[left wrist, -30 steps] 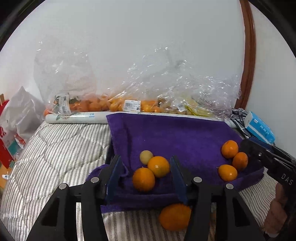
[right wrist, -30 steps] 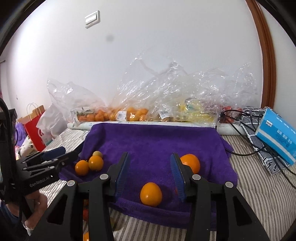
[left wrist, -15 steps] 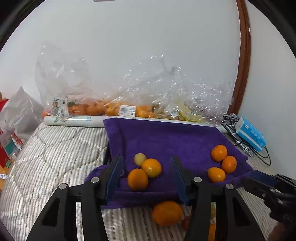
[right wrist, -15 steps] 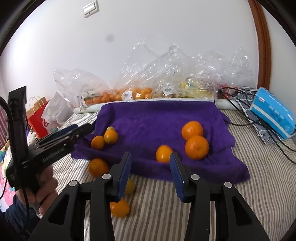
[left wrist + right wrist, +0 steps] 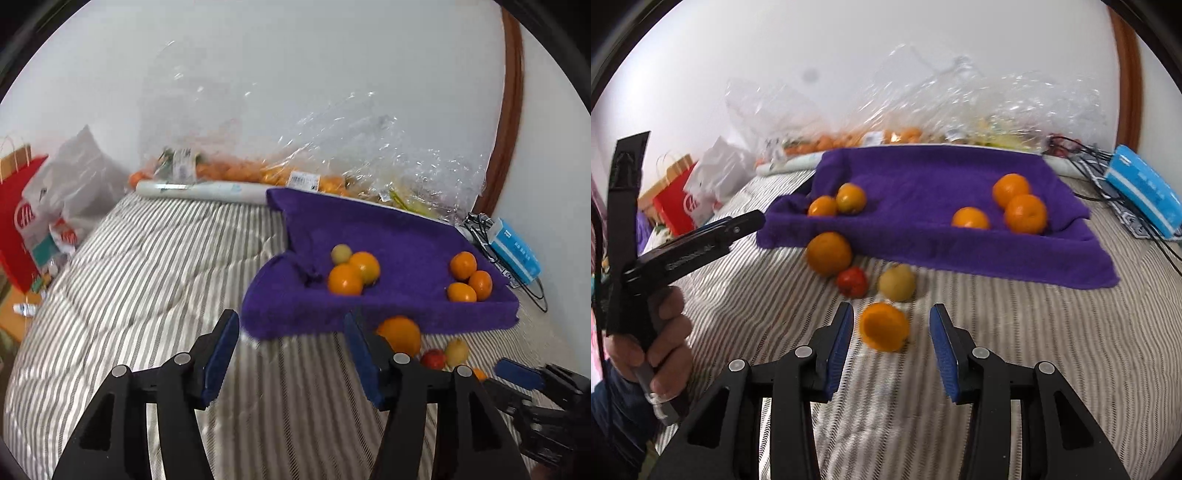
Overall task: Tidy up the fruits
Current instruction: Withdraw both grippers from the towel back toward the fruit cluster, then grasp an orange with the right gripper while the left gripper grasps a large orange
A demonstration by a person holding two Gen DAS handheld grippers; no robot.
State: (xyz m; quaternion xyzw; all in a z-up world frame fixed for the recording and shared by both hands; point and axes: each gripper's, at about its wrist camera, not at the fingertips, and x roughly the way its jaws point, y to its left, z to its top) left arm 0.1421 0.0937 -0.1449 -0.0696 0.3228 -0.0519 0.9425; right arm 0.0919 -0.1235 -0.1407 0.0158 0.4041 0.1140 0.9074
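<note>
1. One striped quilt [image 5: 1015,332] carries everything; the clear plastic bags [image 5: 369,147] at the wall blur, their contents hard to read.
2. On the purple towel [image 5: 923,177] you have two fruit groups.
3. Your left gripper [image 5: 291,354] is opening over bare quilt, its right finger hiding part of the big orange [image 5: 400,334].
4. Your right gripper [image 5: 890,343] stands apart around the small orange [image 5: 884,326], not touching it.
</note>
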